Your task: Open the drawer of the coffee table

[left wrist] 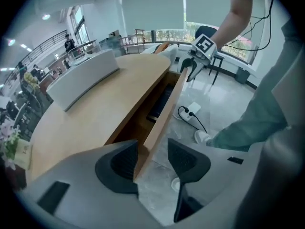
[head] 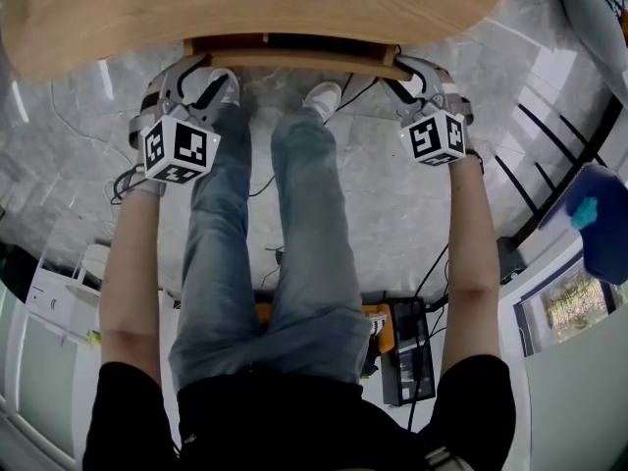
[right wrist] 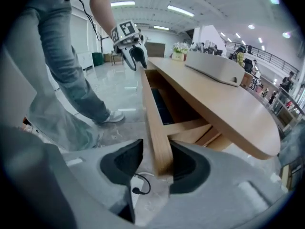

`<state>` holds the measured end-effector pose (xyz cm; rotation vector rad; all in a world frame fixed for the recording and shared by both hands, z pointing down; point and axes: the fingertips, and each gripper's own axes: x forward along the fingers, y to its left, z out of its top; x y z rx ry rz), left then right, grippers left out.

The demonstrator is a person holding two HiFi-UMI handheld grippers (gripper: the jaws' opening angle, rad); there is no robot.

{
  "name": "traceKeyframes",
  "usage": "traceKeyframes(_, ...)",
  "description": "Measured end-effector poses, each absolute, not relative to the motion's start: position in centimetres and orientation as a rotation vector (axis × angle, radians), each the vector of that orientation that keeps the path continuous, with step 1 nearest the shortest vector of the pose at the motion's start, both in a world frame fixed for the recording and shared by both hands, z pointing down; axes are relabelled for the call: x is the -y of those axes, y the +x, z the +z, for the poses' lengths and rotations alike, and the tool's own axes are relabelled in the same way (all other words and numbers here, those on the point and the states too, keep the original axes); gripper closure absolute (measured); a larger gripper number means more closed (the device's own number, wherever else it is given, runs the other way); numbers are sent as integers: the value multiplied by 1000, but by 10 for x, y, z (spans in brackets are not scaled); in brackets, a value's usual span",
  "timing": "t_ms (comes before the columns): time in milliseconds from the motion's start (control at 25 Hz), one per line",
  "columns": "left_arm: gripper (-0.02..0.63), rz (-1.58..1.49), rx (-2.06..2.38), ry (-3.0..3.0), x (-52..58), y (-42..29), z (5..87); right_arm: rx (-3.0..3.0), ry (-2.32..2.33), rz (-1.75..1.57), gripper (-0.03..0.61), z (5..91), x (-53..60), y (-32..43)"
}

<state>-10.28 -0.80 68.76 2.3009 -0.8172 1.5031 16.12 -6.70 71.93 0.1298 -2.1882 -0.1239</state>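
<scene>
The wooden coffee table (head: 245,8) fills the top of the head view, and its drawer stands pulled partly out. The drawer front (head: 294,59) is a long light wood panel. My left gripper (head: 201,67) is at the panel's left end and my right gripper (head: 410,69) at its right end. In the left gripper view the panel's end (left wrist: 164,113) runs between the jaws of my left gripper (left wrist: 151,162), close to one pad, with a gap at the other. In the right gripper view my right gripper (right wrist: 155,163) straddles the other end (right wrist: 155,123), also with a gap on one side.
The person's legs (head: 294,224) stand between the two grippers in front of the drawer. A white power strip with a black cable (left wrist: 193,109) lies on the grey marble floor. A long white box (left wrist: 83,82) sits on the tabletop. Something dark (right wrist: 162,109) lies inside the drawer.
</scene>
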Motion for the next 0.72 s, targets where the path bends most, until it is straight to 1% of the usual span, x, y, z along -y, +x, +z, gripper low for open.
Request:
traceKeyframes(160,419,1595,725,2328,10,-99,695,2059,250,-152,388,709,66,158)
traceKeyframes(320,420,1629,694,2285,20,-94,695,1963,309,-205,388,696,65,154)
traceKeyframes(440,420,1623,643,2281,22,-93,703,1959,313,-265,388,679,63,134)
traceKeyframes(560,420,1702,557,2331,14,-97,715,1930,282,-284,388,678,56,110)
traceKeyframes(720,481,1749,530,2399,18,-98,714,1886,263,-277,394,693,54,82)
